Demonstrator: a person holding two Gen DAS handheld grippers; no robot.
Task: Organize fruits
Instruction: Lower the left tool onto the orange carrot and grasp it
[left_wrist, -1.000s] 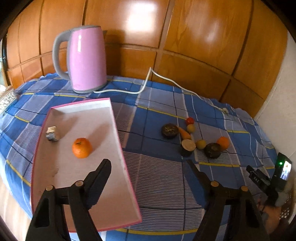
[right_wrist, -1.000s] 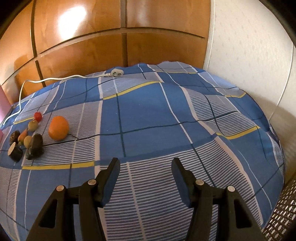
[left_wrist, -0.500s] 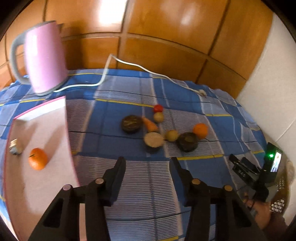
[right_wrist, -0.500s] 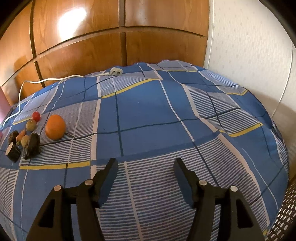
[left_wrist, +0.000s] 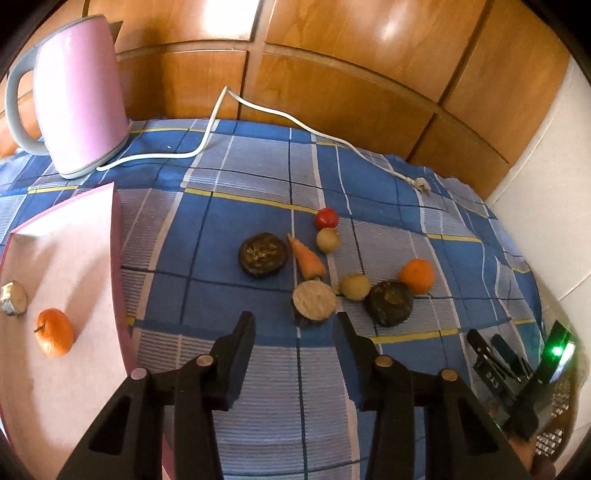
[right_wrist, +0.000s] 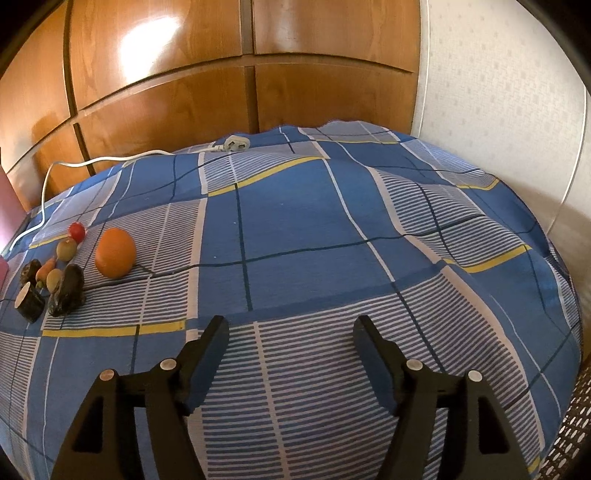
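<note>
Pink tray (left_wrist: 74, 236): holds one orange (left_wrist: 54, 332) and a small cut piece (left_wrist: 14, 298), apparently the sorting destination. Loose cluster on checked cloth (left_wrist: 258, 177): tomato (left_wrist: 326, 218), carrot (left_wrist: 306, 258), second orange (left_wrist: 416, 276), pale-topped round (left_wrist: 314, 307). Left gripper (left_wrist: 295, 325): jaws just narrowing, nothing between them, the pale-topped round just ahead. Right gripper (right_wrist: 290, 328): jaws just widening, empty, the cluster well off to its left.

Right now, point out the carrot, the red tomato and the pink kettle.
carrot (left_wrist: 307, 260), left wrist view, middle of its orange body.
red tomato (left_wrist: 326, 218), left wrist view, centre of its top.
pink kettle (left_wrist: 79, 96), left wrist view, middle of its pink side.
</note>
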